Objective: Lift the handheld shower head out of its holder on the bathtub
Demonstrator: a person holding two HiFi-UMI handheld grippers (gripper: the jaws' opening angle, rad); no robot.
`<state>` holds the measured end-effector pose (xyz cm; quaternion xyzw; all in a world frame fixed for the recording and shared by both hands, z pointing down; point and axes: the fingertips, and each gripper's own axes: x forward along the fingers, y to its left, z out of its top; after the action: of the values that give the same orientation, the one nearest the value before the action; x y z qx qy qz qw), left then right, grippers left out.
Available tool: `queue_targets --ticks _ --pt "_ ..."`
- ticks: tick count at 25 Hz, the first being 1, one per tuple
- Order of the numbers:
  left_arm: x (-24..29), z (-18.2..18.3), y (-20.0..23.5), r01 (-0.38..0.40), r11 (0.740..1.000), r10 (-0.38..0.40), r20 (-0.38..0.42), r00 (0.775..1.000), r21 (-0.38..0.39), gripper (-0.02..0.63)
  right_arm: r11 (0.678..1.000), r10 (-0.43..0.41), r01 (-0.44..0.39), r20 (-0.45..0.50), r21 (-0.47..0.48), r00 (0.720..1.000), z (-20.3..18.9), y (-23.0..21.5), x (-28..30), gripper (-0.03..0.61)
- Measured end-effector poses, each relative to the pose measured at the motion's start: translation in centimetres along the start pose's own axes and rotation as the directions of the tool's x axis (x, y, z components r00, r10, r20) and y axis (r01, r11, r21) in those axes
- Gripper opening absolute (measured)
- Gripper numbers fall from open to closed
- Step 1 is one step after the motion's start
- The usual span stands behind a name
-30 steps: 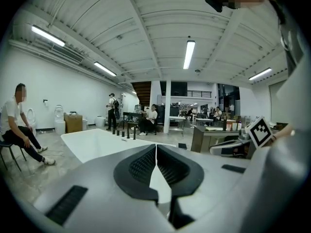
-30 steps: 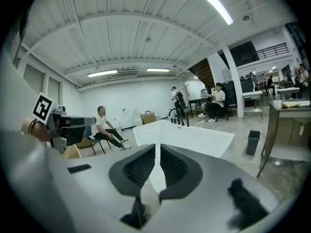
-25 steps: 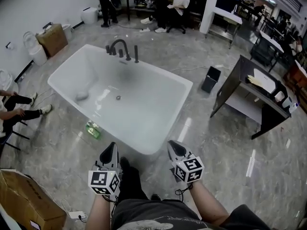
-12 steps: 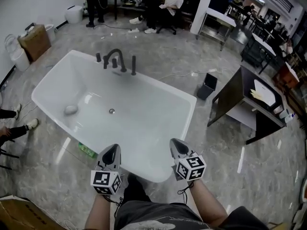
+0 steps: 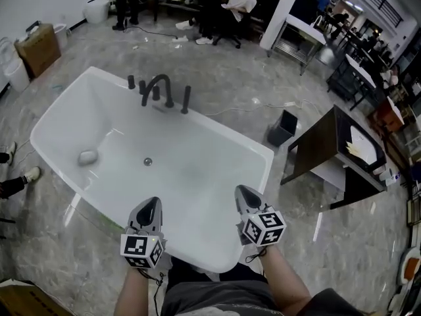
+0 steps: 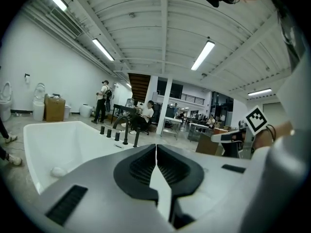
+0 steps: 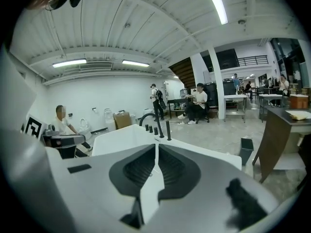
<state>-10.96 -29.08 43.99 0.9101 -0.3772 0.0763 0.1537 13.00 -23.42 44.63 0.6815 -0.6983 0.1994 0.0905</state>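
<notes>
The handheld shower head [image 5: 186, 99] stood upright in its holder on the far rim of the bathtub [image 5: 230, 131], at the right end of the black tap set. The arched spout [image 5: 158, 87] stood just beside it on the same rim, and short black knobs [image 5: 131, 81] stood near the spout toward the bathtub's left end. Inside the bathtub, the drain [image 5: 147, 161] sat near the middle of the floor and a pale rounded object [image 5: 87, 157] lay toward the left end.

The left claw [image 5: 150, 209] and the right claw [image 5: 247, 195] hovered over the bathtub's near rim, well apart from the shower head and pointing across the bathtub toward it. Each claw was pressed together, with nothing between its pads.

A black waste bin [image 5: 283, 129] stood on the floor near the bathtub's far right corner. A cardboard box [image 5: 38, 45] stood beyond the bathtub's left end.
</notes>
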Motion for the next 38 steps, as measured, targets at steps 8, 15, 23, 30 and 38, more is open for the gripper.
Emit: queue_targets --ticks 8,15,23,30,38 --pt "7.1 -0.8 0.8 -0.112 0.993 0.112 -0.002 0.994 -0.033 0.015 0.996 0.088 -0.089 -0.048 -0.031 0.995 0.3 -6.3 8.5 0.029" --pt "14.7 -0.2 -0.3 -0.212 0.977 0.212 -0.016 0.977 -0.025 0.015 0.975 0.199 -0.206 -0.086 -0.079 0.976 2.1 -11.9 18.3 0.029" --pt "21.8 0.0 3.8 -0.257 0.966 0.256 -0.03 0.966 -0.016 0.015 0.974 0.213 -0.219 -0.094 -0.051 0.972 2.0 -14.3 30.1 0.031" --pt "25.4 -3.0 9.9 -0.325 0.946 0.323 -0.054 0.945 -0.014 0.015 0.976 0.196 -0.204 -0.116 -0.069 0.974 -0.5 -14.0 40.4 0.135" --pt "28.0 -6.9 14.0 -0.367 0.928 0.364 -0.053 0.93 -0.061 0.016 0.973 0.198 -0.205 -0.071 -0.109 0.978 -1.5 -12.4 51.0 0.225"
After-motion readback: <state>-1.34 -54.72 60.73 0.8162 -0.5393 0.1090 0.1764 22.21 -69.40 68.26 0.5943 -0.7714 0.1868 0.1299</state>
